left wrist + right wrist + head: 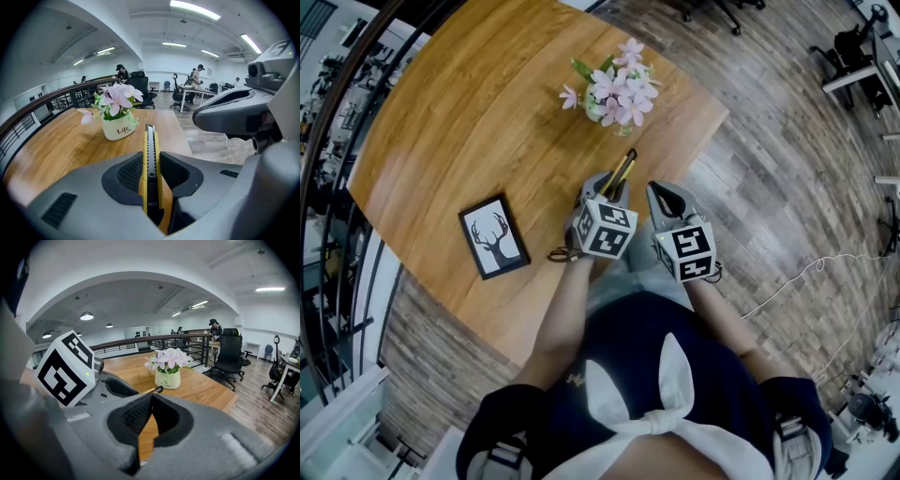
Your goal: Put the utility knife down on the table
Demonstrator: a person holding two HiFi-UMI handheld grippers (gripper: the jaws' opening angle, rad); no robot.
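So, at the far left of the table (459, 131) there's a deer picture (494, 237), well out of the way. The left gripper (607, 186) is clamped on the utility knife (622, 169) by its rear end, probably so the front can touch down first. The knife's long axis runs in line with the jaws, nose pointing away from the person toward the flower pot (614, 94). It looks like it's hanging just over the wood, not down yet. The right gripper (667, 199) hangs beside it, pinched closed and empty.
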